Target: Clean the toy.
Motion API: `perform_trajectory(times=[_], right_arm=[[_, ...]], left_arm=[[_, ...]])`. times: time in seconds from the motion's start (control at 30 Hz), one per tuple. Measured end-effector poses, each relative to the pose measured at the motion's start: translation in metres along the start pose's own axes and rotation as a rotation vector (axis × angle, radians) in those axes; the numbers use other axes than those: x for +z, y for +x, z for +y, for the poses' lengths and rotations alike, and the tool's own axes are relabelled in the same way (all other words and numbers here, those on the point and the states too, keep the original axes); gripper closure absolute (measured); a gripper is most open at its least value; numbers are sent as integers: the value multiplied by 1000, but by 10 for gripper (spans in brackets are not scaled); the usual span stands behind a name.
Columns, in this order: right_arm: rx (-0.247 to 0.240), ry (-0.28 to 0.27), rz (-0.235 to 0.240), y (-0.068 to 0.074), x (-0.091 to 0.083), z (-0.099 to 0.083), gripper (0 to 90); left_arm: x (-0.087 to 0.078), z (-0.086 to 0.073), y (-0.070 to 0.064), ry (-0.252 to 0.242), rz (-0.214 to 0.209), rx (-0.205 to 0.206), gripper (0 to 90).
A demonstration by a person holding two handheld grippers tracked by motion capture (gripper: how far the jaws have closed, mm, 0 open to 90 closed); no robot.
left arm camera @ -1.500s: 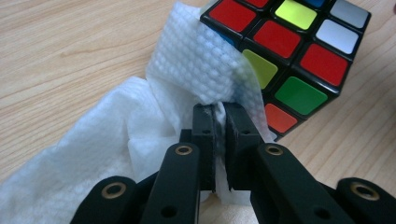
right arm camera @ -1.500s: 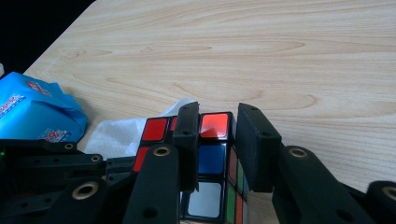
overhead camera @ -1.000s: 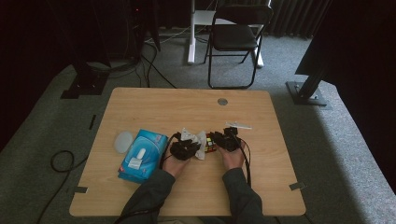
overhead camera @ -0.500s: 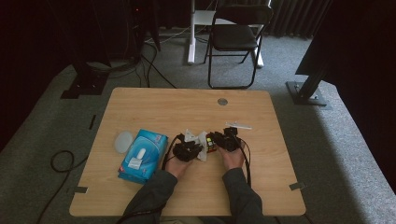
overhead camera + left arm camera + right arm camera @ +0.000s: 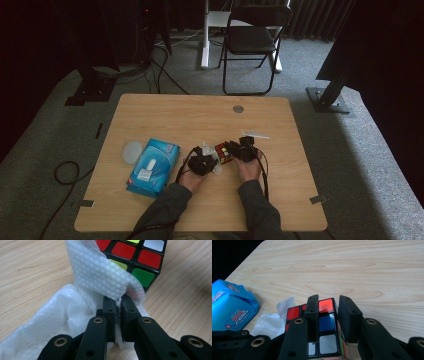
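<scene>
The right gripper [image 5: 328,315] seems to clamp the cube [image 5: 325,325] between its fingers so the left gripper [image 5: 117,302], pinching a wipe [image 5: 97,275], can rub it.

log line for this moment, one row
left gripper: shut on wet wipe | right gripper: shut on puzzle cube | wipe against cube | on table

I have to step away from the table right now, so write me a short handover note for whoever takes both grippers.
Left gripper: shut on the white wipe, which is draped against the puzzle cube.
Right gripper: jaws around the cube, apparently holding it at mid-table.
The blue wipe pack lies to the left, with its round lid beside it.
Done: wipe pulled out, cube held, wiping under way.
Left: probably wipe the remaining faces, then set cube and wipe down.
</scene>
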State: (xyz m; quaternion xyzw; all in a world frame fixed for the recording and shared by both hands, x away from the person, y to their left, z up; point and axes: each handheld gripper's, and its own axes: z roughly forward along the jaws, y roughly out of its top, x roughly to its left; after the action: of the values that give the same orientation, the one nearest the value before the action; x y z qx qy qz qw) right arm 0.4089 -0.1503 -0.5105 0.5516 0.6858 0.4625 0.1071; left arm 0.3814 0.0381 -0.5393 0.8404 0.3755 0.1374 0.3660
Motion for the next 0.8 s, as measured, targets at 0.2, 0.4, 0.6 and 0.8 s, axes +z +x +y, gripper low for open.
perform_trajectory(times=[0.2, 0.4, 0.6, 0.8], right_arm=[[-15, 7, -5, 1, 0, 1, 706], [-38, 17, -22, 5, -6, 7, 690], [-42, 26, -26, 3, -13, 2, 688], [-41, 40, -19, 3, -14, -2, 688]], left_arm=[[-1, -1, 2, -6, -8, -15, 837], [-4, -4, 8, -9, -2, -36, 831], [-7, -6, 14, -12, 18, -54, 830], [-9, -8, 18, -15, 21, -66, 830]])
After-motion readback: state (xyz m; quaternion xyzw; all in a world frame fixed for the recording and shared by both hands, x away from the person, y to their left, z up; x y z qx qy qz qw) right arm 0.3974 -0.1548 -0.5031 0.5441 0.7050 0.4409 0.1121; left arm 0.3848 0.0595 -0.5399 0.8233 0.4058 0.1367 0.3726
